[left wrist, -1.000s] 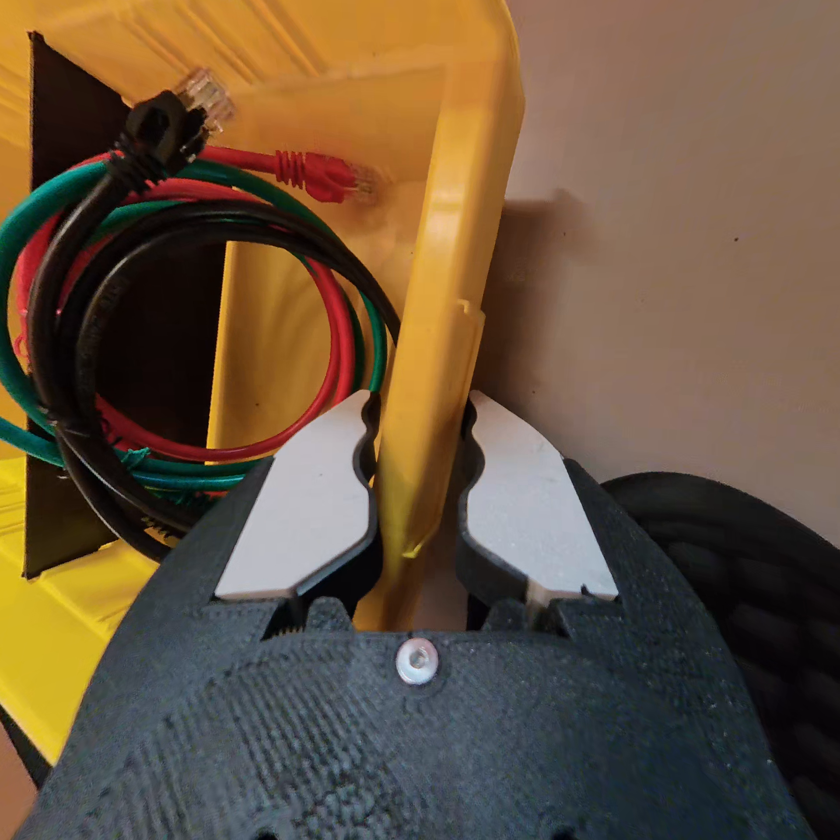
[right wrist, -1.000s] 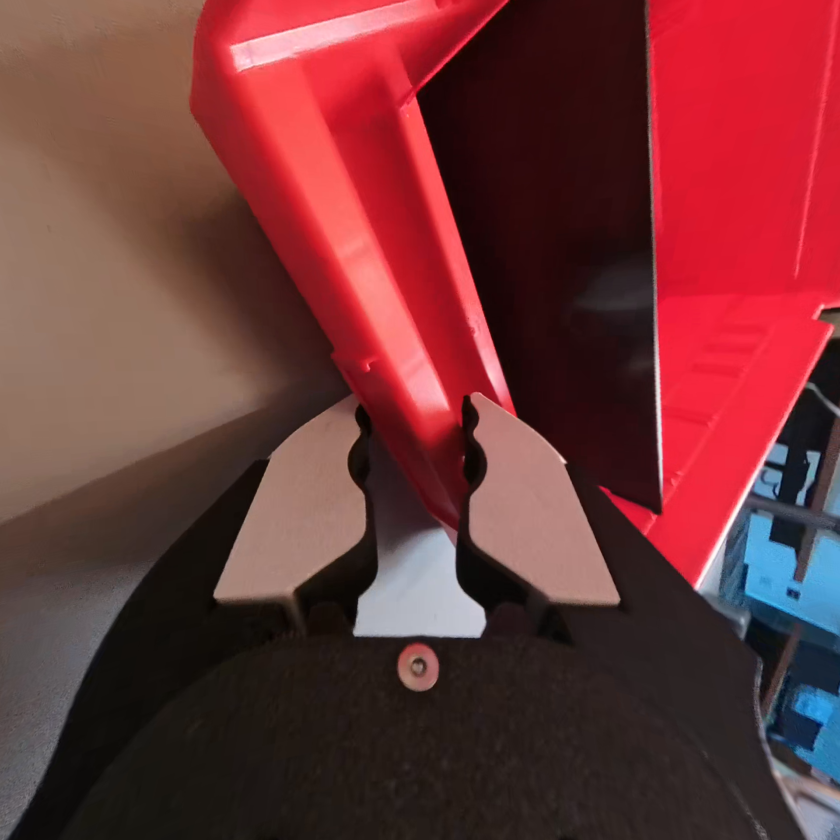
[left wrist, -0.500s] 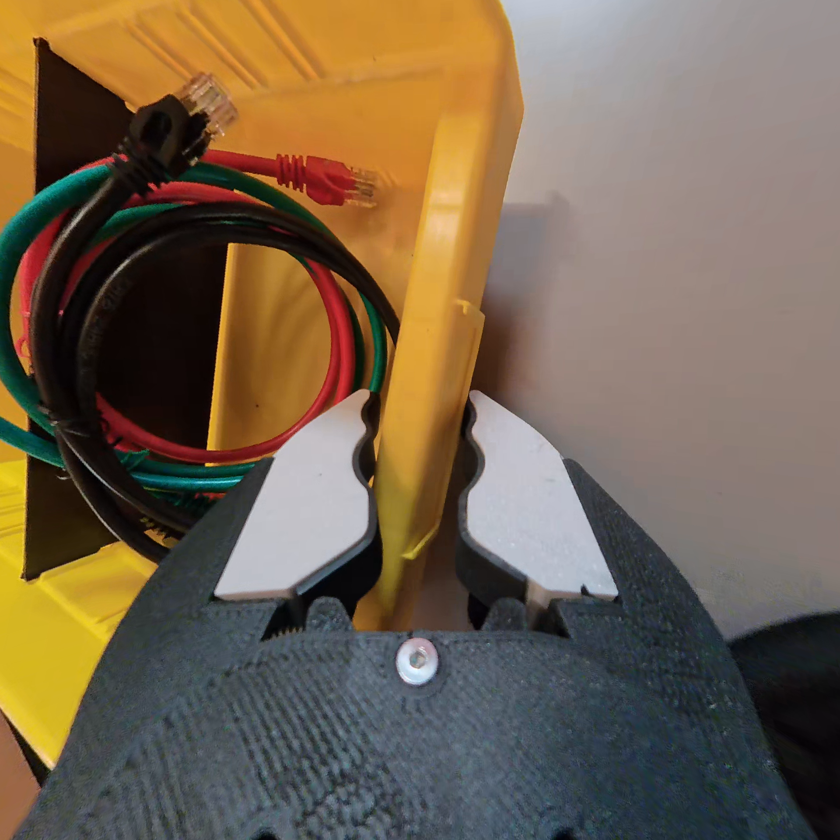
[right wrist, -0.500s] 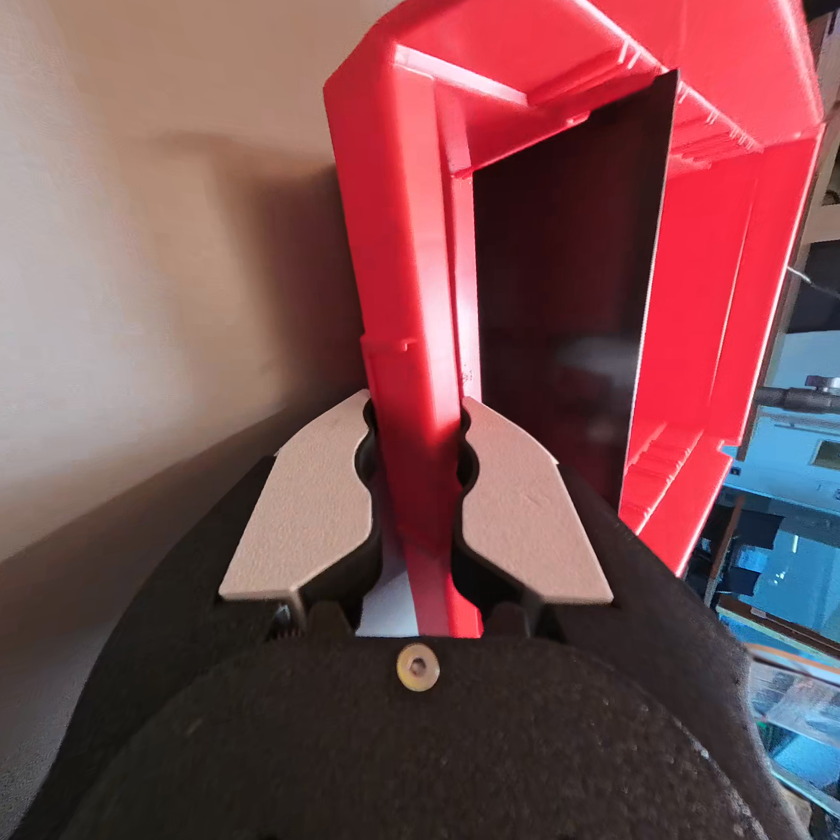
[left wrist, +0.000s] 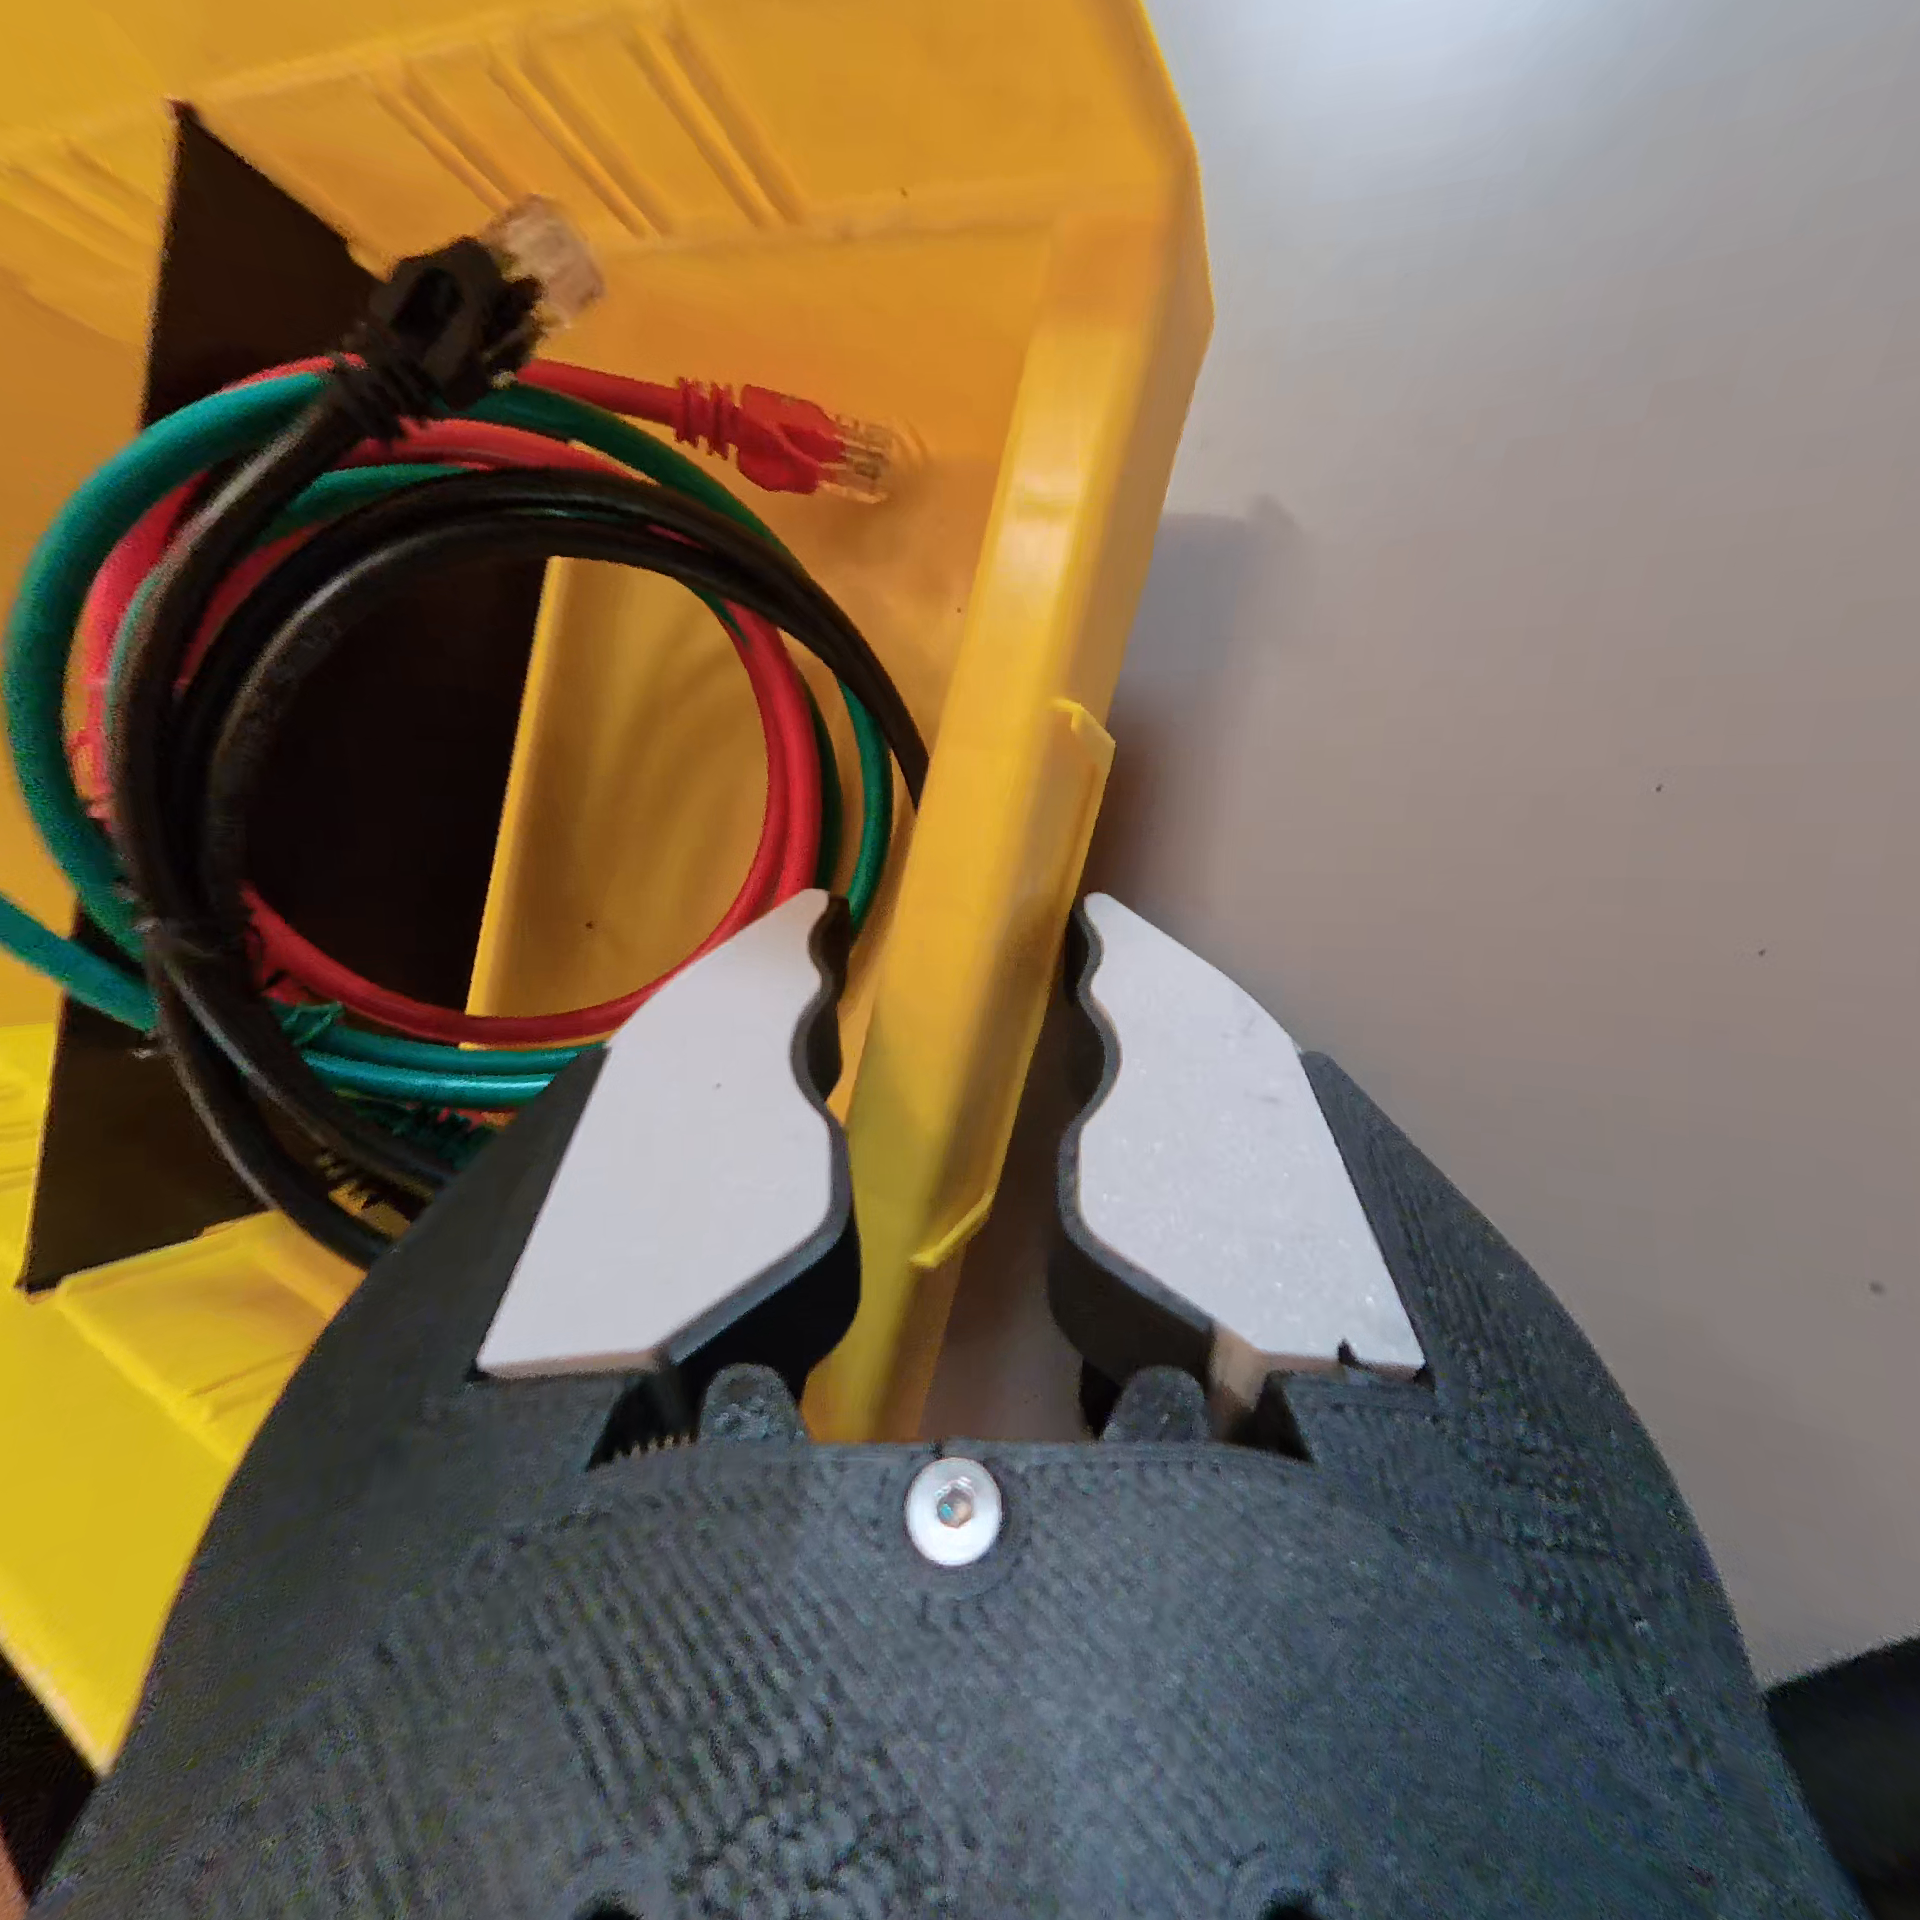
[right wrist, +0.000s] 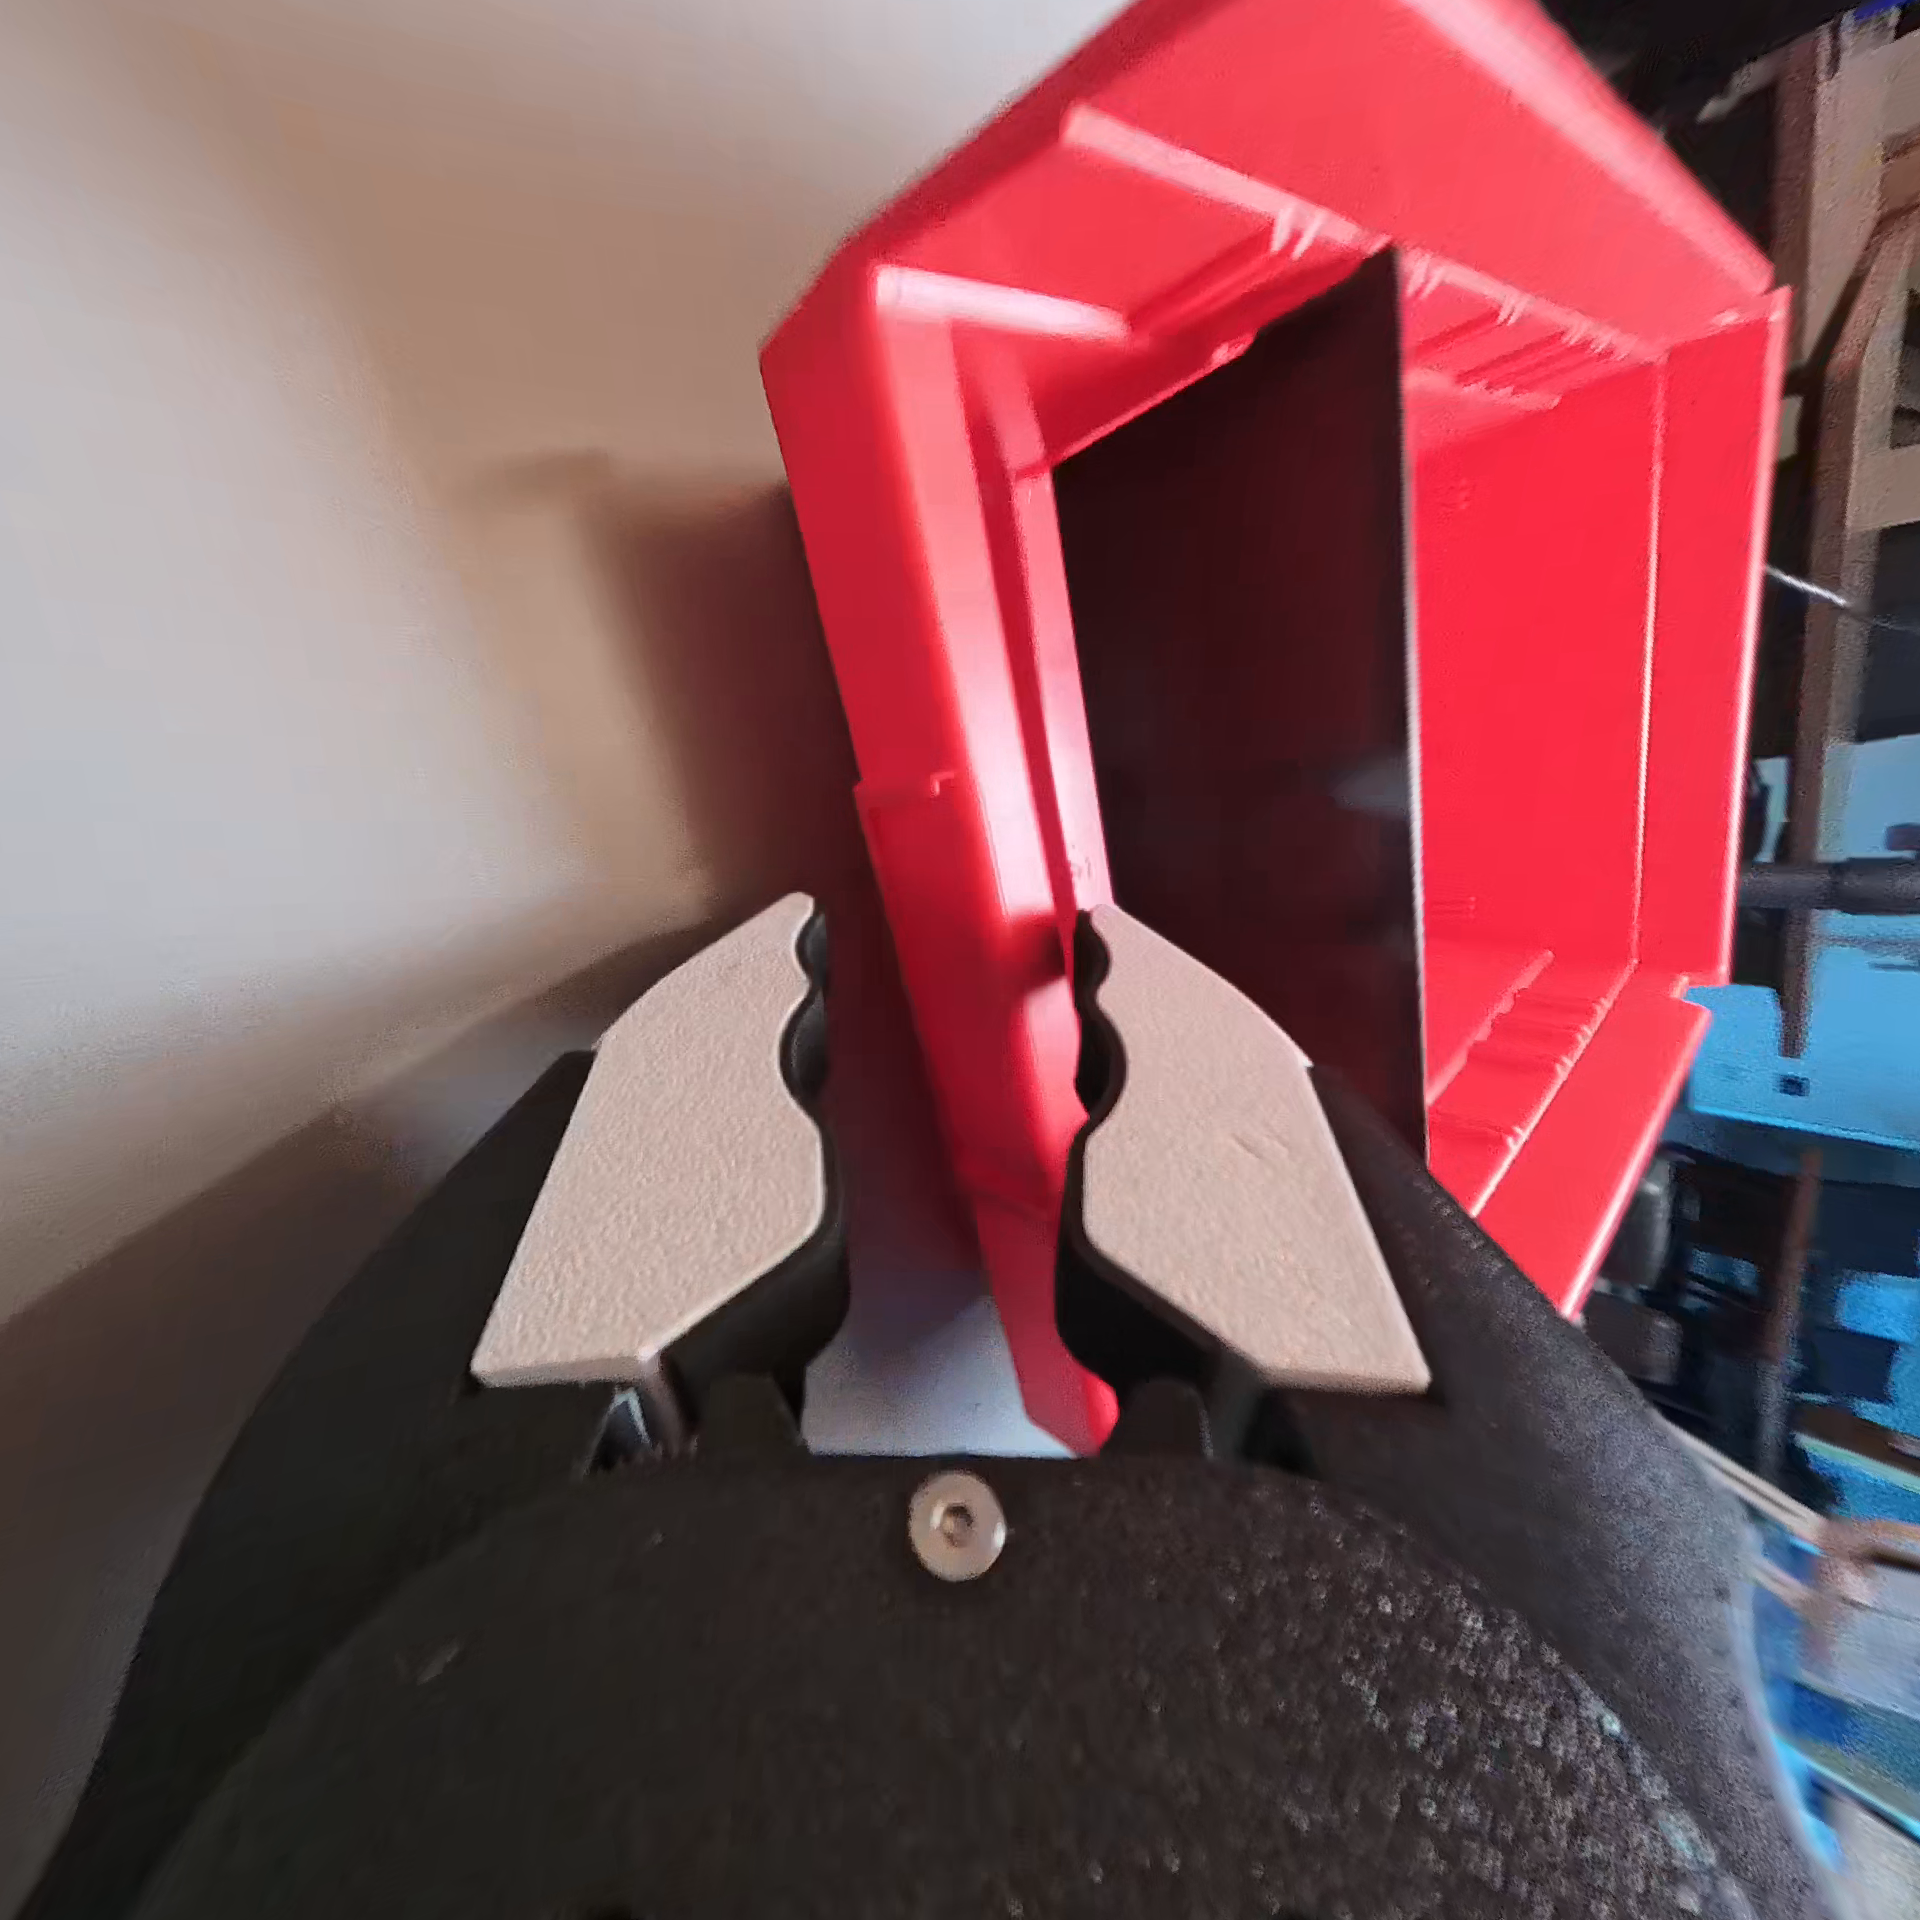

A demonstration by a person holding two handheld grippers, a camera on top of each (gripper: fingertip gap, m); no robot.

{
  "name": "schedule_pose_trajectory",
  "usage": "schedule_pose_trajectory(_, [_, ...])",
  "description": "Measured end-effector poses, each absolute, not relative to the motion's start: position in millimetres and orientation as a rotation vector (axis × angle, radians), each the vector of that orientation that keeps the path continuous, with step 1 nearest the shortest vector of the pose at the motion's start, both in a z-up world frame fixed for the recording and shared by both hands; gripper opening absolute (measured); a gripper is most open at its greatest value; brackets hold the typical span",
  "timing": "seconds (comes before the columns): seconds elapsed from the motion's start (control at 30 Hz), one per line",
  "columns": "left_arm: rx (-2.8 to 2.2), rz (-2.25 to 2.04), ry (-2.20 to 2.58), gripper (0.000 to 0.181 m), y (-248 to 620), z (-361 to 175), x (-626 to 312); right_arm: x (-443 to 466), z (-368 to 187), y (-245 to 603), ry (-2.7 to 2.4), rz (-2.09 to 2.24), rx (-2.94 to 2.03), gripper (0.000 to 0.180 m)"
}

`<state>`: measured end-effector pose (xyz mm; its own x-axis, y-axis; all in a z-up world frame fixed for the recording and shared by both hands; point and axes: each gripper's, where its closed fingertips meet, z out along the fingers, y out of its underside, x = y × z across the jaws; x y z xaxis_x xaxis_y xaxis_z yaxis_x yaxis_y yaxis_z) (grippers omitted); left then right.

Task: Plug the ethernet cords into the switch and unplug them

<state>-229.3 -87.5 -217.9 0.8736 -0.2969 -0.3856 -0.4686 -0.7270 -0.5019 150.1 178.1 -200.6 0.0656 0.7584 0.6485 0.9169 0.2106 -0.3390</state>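
Note:
My left gripper (left wrist: 956,909) is shut on the side wall of a yellow bin (left wrist: 1101,395). Inside the bin lies a coil of ethernet cords: a red one (left wrist: 790,748), a green one (left wrist: 52,603) and a black one (left wrist: 208,1049). The red plug (left wrist: 800,447) and the black cord's clear plug (left wrist: 540,260) point up and right. A black divider (left wrist: 218,291) stands behind the coil. My right gripper (right wrist: 948,914) is shut on the side wall of a red bin (right wrist: 1558,644) that holds only a black divider (right wrist: 1247,644). No switch is in view.
A pale plain surface (left wrist: 1558,623) fills the space beside both bins. Shelving with blue objects (right wrist: 1849,1049) shows blurred past the red bin on the right. A dark object (left wrist: 1860,1797) sits at the left wrist view's lower right corner. My right fingertips sit around 45 centimetres from my left ones. To the red plug (left wrist: 800,447): left tips about 9 centimetres, right tips about 40 centimetres.
The red bin has swung in my right gripper, from leaning over to more upright, and more of the shelving shows behind it. The dark object beside the left gripper has dropped toward the corner.

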Motion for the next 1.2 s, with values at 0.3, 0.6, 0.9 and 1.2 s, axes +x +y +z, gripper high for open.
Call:
schedule_pose_trajectory(0.3, [-1.969, 0.067, 0.131, 0.049, -98.9, -125.4, -174.7, 159.5, -120.6, 110.6, -1.161, 0.459, -1.644, 0.051])
schedule_pose_trajectory(0.6, [-1.845, -0.045, -0.374, 0.061, -147.2, -131.3, -171.8, 241.2, -152.8, 108.6, -0.708, 0.424, -1.877, 0.062])
schedule_pose_trajectory(0.9, [-1.862, 0.166, -0.551, 0.067, -167.8, -160.8, -202.4, 249.6, -153.2, 113.0, -0.619, 0.362, -1.825, 0.069])
schedule_pose_trajectory(1.2, [-1.885, 0.211, -0.544, 0.065, -167.2, -163.4, -202.6, 247.9, -150.8, 111.5, -0.634, 0.339, -1.799, 0.071])
